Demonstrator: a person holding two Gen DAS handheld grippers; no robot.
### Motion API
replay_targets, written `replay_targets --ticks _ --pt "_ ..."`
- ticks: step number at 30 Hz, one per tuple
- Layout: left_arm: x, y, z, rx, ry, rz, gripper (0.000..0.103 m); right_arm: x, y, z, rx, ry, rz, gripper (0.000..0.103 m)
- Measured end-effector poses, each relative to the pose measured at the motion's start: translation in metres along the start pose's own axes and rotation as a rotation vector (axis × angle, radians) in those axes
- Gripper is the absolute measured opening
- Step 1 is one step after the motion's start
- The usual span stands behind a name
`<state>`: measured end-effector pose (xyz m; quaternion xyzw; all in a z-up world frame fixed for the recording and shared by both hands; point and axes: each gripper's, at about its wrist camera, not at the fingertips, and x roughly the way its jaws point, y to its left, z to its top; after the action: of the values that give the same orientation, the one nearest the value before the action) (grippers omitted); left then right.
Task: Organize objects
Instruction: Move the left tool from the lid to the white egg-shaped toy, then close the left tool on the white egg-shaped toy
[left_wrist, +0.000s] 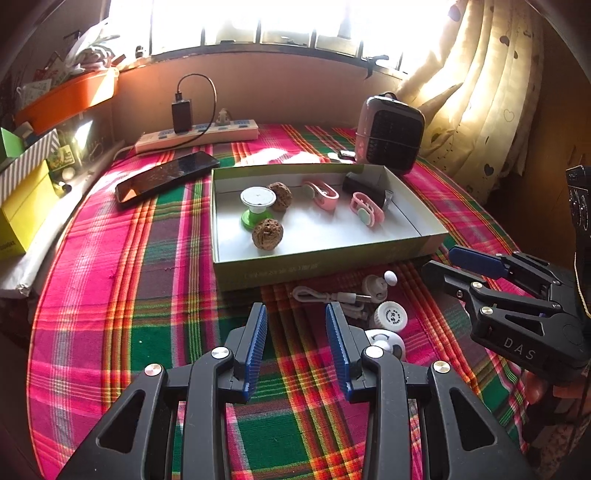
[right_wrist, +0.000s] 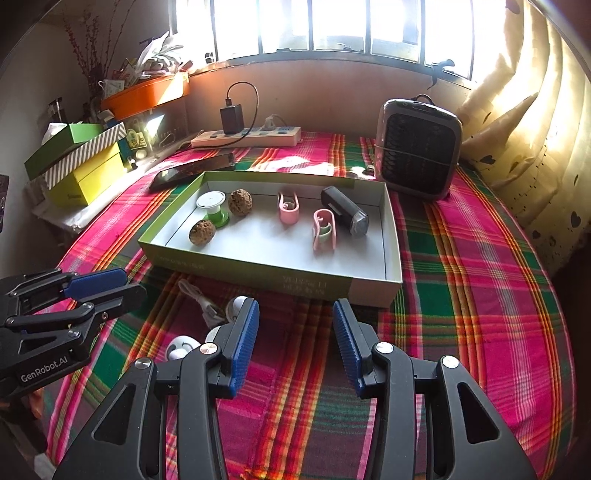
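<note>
Both grippers, left (left_wrist: 296, 347) and right (right_wrist: 295, 347), spread and empty, hover before the box (left_wrist: 332, 258); white cable (left_wrist: 325, 296) awaits collection.

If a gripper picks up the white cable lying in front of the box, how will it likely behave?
The white cable lies in loose bends on the tablecloth, so it is probably floppy and will dangle from a grip. It looks thin and light. Its connector end sits among small white round items, which a drag might nudge.
</note>
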<state>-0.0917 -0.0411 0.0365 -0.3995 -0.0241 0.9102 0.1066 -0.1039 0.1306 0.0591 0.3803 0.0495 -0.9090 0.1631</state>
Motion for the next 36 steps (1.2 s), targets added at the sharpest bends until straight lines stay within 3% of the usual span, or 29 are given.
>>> replay_targets --ticks 15,25,36 --pt "0.010 -0.022 -0.017 0.012 0.067 -0.171 0.043 -0.002 -0.014 -0.016 0.050 0.016 -0.006 0.044" --pt "0.022 -0.032 -0.020 0.028 0.117 -0.176 0.044 -0.002 -0.016 -0.019 0.060 0.020 -0.006 0.044" --pt "0.026 -0.033 -0.017 0.024 0.117 -0.172 0.044 0.000 -0.015 -0.021 0.057 0.032 -0.002 0.044"
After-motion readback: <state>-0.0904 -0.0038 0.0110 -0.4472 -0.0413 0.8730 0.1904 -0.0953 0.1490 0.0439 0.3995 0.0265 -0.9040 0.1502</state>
